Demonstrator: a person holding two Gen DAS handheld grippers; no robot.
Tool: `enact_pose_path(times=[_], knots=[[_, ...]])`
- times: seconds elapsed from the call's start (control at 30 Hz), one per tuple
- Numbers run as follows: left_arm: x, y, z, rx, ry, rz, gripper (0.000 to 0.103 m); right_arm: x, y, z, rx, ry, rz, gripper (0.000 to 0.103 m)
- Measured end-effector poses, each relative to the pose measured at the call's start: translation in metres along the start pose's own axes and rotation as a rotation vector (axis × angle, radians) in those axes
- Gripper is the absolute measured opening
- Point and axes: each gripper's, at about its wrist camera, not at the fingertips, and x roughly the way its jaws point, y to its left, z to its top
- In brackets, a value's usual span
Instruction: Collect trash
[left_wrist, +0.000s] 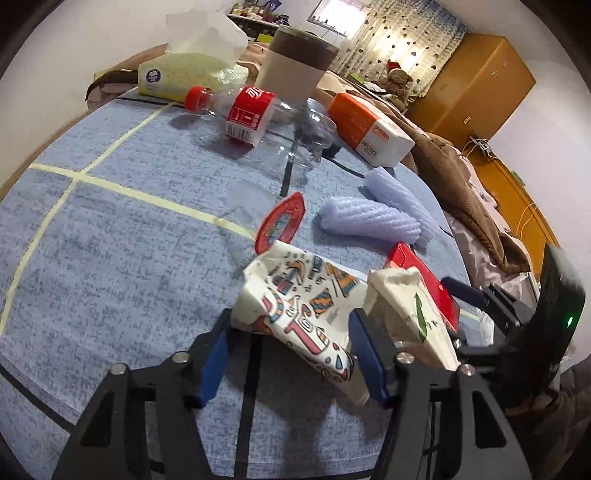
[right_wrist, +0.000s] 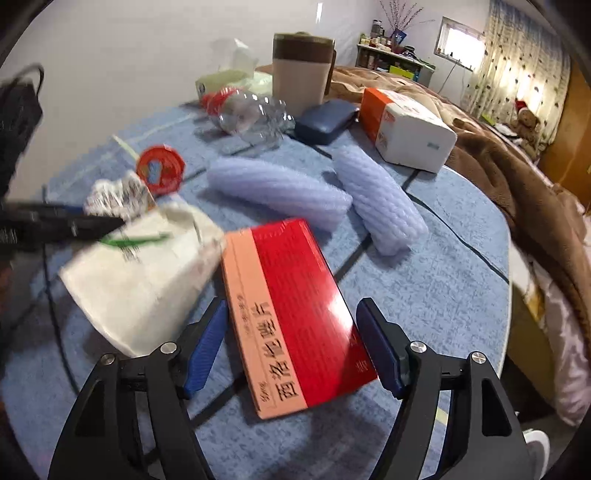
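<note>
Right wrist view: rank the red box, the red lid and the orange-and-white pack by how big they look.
1. red box, though nearness inflates it
2. orange-and-white pack
3. red lid

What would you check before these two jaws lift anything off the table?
1. Left gripper closed on the patterned paper cup: ok, both pads press its crumpled sides.
2. Plain white paper cup free of that grip: ok, it lies outside the right-hand pad.
3. Right gripper astride the red box: ok, the box lies between its jaws.
4. Right jaws gripping the box: not ok, gaps show on both sides.
5. Trash bin reachable: cannot tell; it stands at the far edge behind the plastic bottle.
</note>
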Motion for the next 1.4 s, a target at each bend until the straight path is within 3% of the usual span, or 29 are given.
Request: enact_pose_path(times=[0.1,0.5,1.0,1.4], knots=[[0.001,0.007,0.004,-0.038,-0.021,-0.007,0.045,0.000,-0.003,-0.003,0.036,-0.012,0.002,0.073],[0.002,-0.003,0.009,-0.028,-0.066,-0.051,0.039,-0.004,-0.004,-0.008,0.155,-0.039,-0.030,0.071],[-0.029,-0.031,0.002,0.101,-0.194,0.024,0.035,-0.040,-0.014,-0.021,0.292,-0.155,-0.075,0.068],[-0.064,-0.059,-0.005,0.170,-0.264,0.002,0.032,-0.083,-0.015,-0.033,0.354,-0.249,-0.099,0.068]])
